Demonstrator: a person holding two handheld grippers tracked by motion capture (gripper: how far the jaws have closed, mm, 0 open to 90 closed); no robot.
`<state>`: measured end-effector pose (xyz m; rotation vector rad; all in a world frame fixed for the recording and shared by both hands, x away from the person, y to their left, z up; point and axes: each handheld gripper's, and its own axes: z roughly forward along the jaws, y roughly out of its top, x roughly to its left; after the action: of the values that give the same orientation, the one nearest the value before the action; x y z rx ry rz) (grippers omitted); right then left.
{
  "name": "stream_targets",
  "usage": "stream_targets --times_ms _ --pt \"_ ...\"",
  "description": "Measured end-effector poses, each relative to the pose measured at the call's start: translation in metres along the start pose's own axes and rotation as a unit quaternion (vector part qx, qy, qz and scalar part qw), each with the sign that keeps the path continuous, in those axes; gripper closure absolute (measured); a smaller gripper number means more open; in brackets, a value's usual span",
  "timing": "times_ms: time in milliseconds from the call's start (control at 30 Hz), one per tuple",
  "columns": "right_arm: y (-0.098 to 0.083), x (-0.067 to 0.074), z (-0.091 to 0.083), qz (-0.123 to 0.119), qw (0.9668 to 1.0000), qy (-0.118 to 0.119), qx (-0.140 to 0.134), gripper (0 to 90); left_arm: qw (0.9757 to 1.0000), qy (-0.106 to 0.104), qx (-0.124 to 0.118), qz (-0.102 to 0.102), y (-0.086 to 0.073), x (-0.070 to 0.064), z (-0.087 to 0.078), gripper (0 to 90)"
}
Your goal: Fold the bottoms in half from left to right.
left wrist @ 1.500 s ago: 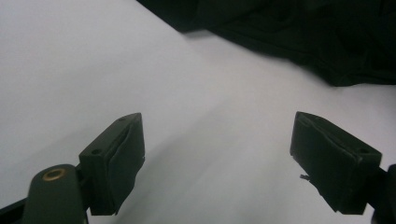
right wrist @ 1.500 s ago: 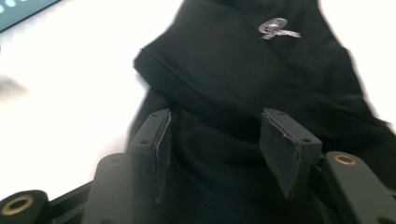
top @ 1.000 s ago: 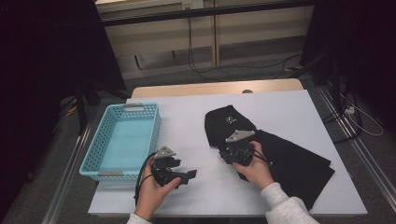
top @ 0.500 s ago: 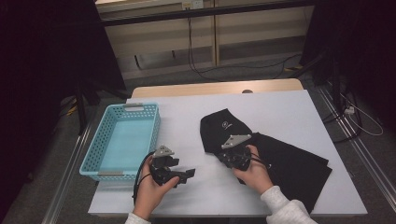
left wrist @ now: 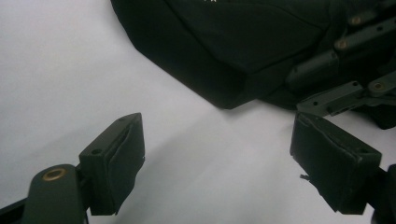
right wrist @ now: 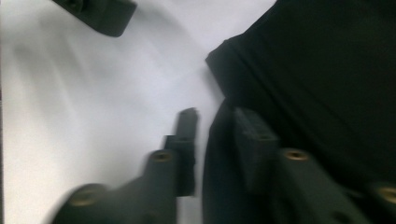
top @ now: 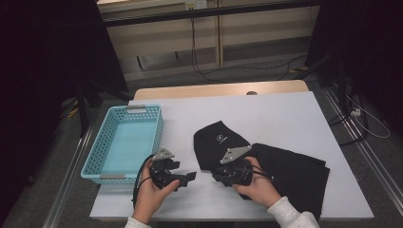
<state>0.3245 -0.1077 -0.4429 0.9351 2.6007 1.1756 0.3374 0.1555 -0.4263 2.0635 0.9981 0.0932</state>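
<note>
High view, nearest first: left hand (top: 151, 192) at the near table edge, carrying the left gripper (top: 186, 176), jaws wide apart over bare white tabletop (top: 285, 109), nothing between; right hand (top: 259, 186) close by at its three o'clock, carrying the right gripper (top: 215, 174), tips at the near left edge of the black folded cloth garment (top: 290, 173).

Since a second ago: right hand slid toward nine o'clock, drawing the garment's rounded, logo-marked flap (top: 219, 138) along with it; jaws of that gripper just been opening, a fold of black cloth between them yet seemingly no longer pinched. Judged from that: one drag of the fold finished, cloth being let go; garment lying middle-right on the table, outside the basket.

Farther off, at eleven o'clock of the left gripper: light-blue perforated plastic basket (top: 159, 128).

Right gripper view, blurred: right gripper (right wrist: 215, 126) with the cloth hem standing between its pads, a detail hidden under the hand from above. Left gripper view: left gripper (left wrist: 215, 154) spread over plain white; garment corner (left wrist: 224, 60) at twelve o'clock; right gripper's linkage (left wrist: 336, 93) at two o'clock, against the cloth.
</note>
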Motion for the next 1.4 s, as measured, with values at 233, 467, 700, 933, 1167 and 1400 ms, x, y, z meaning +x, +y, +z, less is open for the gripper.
stream_targets --times_ms 233,467,700,933,1167,1400 --pt "0.007 -0.020 -0.027 0.008 0.9987 -0.011 -0.049 55.2 1.0000 0.001 0.001 -0.002 -0.001 0.002 0.001 17.8" --pt "0.008 -0.022 -0.010 -0.023 0.9981 -0.038 -0.042 52.6 1.0000 0.002 0.001 -0.002 -0.002 0.001 0.001 17.8" --pt "0.008 -0.024 0.013 -0.061 0.9958 -0.068 0.010 71.4 1.0000 0.005 0.002 -0.007 -0.005 0.004 -0.001 17.8" --pt "0.017 -0.032 0.004 -0.035 0.9959 -0.080 -0.026 85.7 1.0000 0.005 0.000 -0.008 -0.006 0.004 -0.004 17.8" --pt "0.025 -0.065 -0.010 0.052 0.9918 -0.086 -0.079 85.7 1.0000 0.002 0.003 -0.008 -0.005 0.003 -0.002 17.8" --pt "0.024 -0.096 -0.013 0.113 0.9798 -0.127 -0.105 85.5 0.9999 0.002 0.005 -0.009 -0.007 0.005 -0.001 17.8"
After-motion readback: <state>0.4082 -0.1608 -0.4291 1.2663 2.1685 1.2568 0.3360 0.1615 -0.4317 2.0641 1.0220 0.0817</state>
